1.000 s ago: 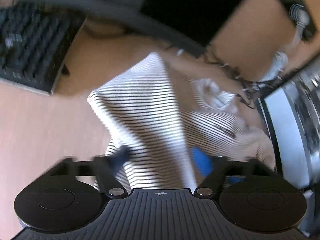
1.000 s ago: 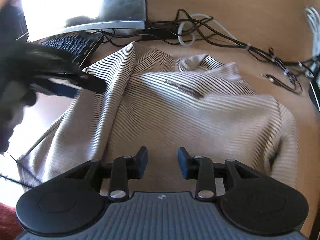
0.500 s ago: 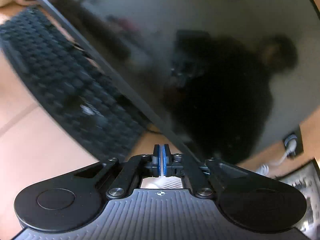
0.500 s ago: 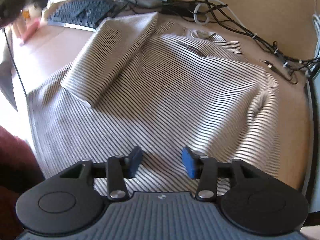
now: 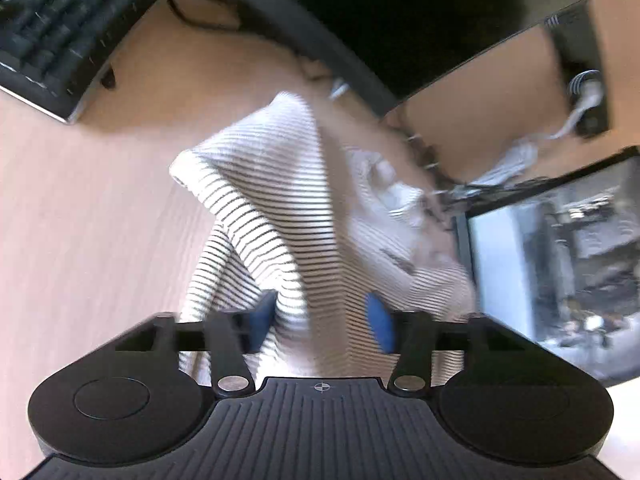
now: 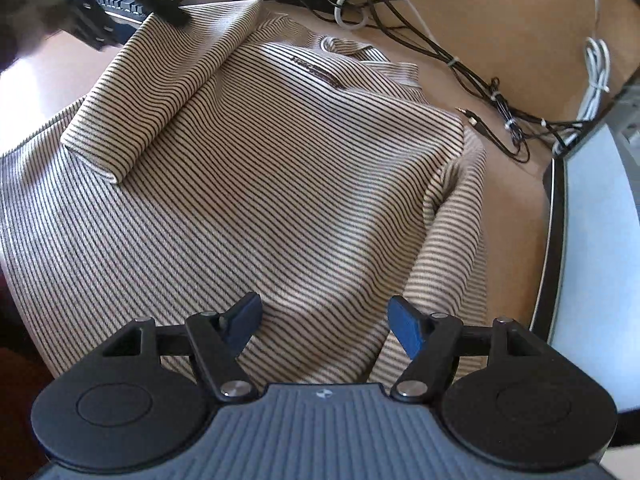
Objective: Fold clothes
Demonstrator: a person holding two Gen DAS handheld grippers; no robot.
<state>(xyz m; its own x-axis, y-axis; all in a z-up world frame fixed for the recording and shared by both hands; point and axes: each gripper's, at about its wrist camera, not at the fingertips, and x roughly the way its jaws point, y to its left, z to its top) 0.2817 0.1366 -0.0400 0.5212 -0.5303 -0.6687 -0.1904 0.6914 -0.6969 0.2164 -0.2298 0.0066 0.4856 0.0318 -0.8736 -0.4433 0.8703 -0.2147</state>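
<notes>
While both tools gape, cables (image 6: pixel 472 76) (and a keyboard (image 5: pixel 48 28)) crowd the striped shirt (image 6: pixel 260 168).

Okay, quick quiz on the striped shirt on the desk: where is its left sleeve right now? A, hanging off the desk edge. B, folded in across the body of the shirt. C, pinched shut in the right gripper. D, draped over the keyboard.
B: in the right wrist view the sleeve lies folded inward over the striped shirt, and the right gripper is open.

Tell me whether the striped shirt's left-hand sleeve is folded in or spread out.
Folded in. In the right wrist view the sleeve lies doubled back over the striped shirt, cuff resting on the body panel.
</notes>
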